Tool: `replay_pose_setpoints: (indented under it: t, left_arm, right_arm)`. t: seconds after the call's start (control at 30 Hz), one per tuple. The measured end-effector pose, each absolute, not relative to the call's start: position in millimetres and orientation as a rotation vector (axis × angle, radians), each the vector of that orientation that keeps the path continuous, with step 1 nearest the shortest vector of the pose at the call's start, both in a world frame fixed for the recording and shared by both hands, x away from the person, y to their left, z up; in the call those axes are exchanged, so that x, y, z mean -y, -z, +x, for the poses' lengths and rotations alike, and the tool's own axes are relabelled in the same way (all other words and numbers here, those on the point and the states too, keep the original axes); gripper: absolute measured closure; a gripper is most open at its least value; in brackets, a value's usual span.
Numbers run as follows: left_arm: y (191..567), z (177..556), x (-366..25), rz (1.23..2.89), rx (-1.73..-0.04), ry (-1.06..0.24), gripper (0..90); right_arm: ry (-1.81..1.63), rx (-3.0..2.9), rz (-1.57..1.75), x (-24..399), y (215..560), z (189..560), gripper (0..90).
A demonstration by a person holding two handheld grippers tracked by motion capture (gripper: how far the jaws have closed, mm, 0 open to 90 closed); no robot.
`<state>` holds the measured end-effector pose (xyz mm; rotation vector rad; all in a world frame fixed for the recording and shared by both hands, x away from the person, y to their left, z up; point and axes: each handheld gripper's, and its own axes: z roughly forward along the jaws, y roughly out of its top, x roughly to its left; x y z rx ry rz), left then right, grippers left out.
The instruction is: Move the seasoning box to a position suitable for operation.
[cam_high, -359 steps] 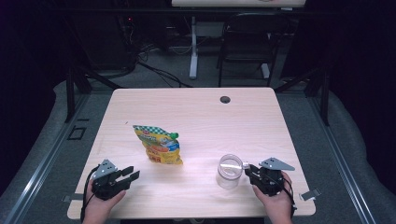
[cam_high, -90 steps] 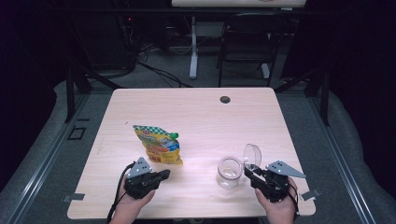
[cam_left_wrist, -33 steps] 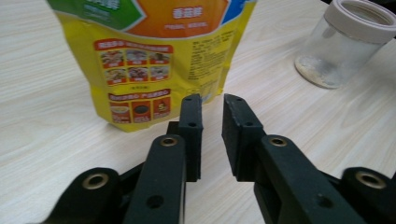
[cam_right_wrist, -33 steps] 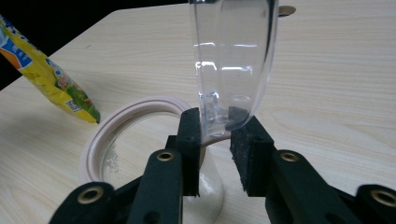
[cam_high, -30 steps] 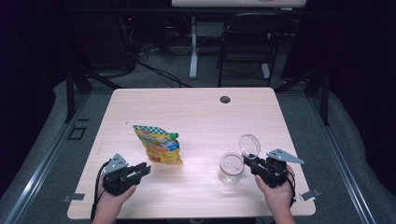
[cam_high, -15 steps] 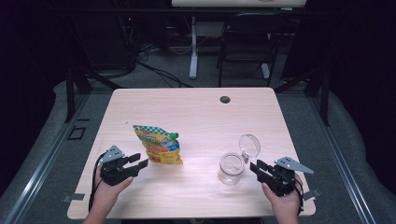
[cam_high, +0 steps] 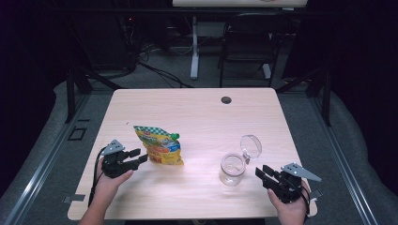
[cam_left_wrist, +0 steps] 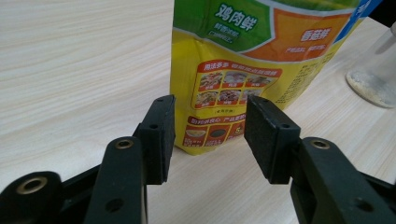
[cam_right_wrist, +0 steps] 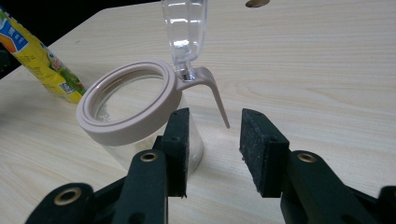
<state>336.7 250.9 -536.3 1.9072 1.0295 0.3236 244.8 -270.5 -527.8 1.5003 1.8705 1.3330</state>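
Where dark room surrounds, pale wooden table (cam_high: 197, 112)

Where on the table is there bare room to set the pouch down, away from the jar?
The whole far half of the table, from the pouch and jar back to the round hole, is bare. So is the front strip between pouch and jar. It is tight around the jar's raised lid.
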Motion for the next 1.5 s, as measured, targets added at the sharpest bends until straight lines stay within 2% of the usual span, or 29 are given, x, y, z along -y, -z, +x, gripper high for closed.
replay_pose_setpoints:
  t: [0.2,0.4,0.73,1.0,1.27,1.5]
  left_arm:
    - [541,346,-252,1.914,-1.008,-0.349,52.5]
    - [544,352,-252,1.887,-0.986,-0.296,51.2]
    - [548,360,-245,1.948,-0.94,-0.268,46.1]
    - [545,356,-247,1.936,-0.958,-0.275,49.7]
    - [543,351,-249,1.941,-0.971,-0.266,57.3]
    - [544,348,-250,1.932,-0.971,-0.24,57.6]
  right_arm:
    - [-1.336,-1.848,1.519,276,528,240,62.6]
    - [-1.331,-1.832,1.538,281,528,236,62.5]
    - [-1.327,-1.817,1.552,284,529,232,62.5]
    - [-1.323,-1.823,1.552,284,530,232,62.3]
    - [-1.327,-1.826,1.55,283,530,235,62.3]
    - [-1.331,-1.834,1.547,281,531,237,62.3]
